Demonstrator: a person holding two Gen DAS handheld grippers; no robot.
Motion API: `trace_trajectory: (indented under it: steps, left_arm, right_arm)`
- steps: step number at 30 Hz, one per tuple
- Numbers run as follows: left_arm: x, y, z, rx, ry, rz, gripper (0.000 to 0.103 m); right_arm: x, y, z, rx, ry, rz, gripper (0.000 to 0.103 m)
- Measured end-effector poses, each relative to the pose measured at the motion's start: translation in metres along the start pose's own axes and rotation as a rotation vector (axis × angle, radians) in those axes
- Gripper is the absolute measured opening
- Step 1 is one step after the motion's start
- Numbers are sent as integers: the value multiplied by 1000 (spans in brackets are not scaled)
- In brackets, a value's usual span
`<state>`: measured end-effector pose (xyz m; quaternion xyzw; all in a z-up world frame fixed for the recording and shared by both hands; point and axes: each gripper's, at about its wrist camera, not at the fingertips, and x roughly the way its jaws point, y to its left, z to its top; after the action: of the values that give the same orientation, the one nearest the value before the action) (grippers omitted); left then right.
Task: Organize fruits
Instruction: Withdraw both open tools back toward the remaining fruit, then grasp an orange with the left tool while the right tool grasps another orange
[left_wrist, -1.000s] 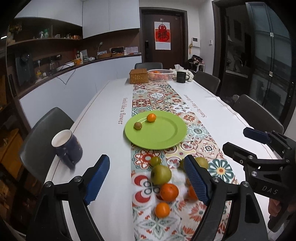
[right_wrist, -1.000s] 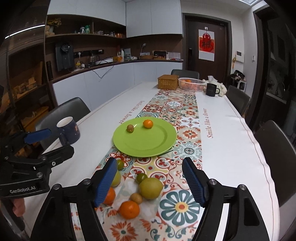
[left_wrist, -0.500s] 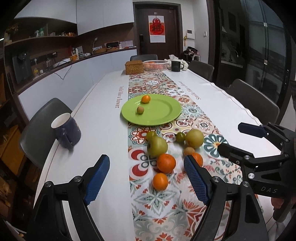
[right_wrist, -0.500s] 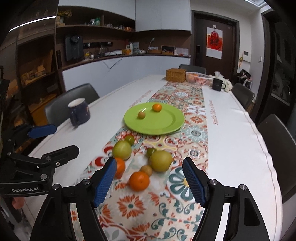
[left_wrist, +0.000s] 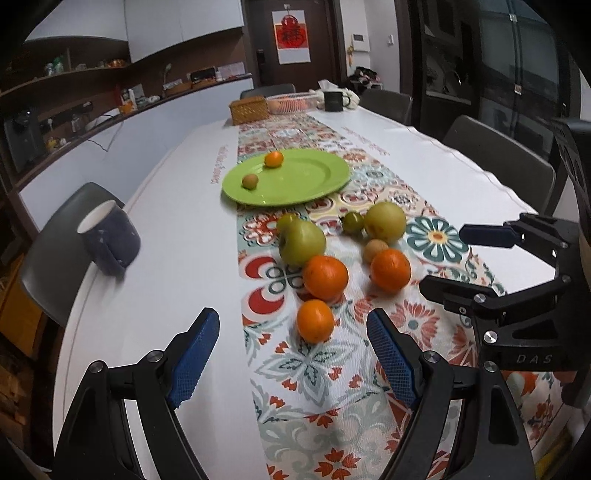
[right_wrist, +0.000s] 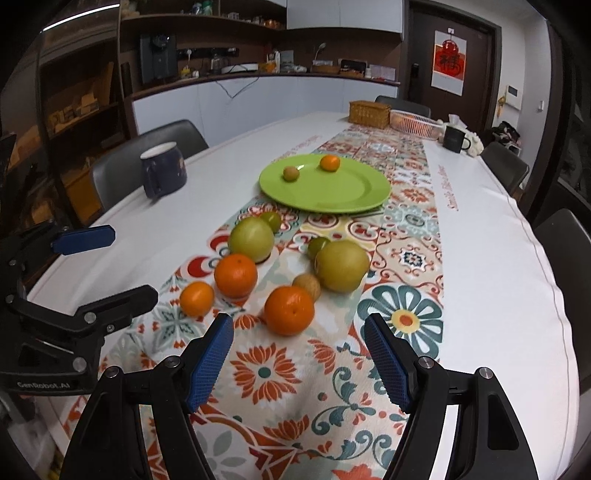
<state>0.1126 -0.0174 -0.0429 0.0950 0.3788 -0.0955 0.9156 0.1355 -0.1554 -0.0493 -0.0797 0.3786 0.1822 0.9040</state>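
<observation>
Ahead of the tool a long white table carries a patterned floral runner down its middle. Off to the tool's left, near the table edge, stands a dark blue mug with a white inside. Far ahead, at the table's end, sit a wicker box, a pink wire basket just beside it, and a black mug. Grey chairs line both sides.

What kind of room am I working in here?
Probably an office pantry or a home dining kitchen: a long dining table with chairs, and a counter under shelves of kitchen items.
</observation>
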Motion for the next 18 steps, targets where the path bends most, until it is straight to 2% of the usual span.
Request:
trace_trajectory:
  steps: [8,11,18]
  left_arm:
    - [30,0,-4,9,59,-19,81]
    - [39,0,-3,6,76,-25,78]
    - [54,1,0,-12,99,-46,66]
  right_arm:
    - [25,-2,-4,-2,54,15,73]
    - [35,-2,-3,-5,70,17,73]
    - [53,-4,0,3,100,30,64]
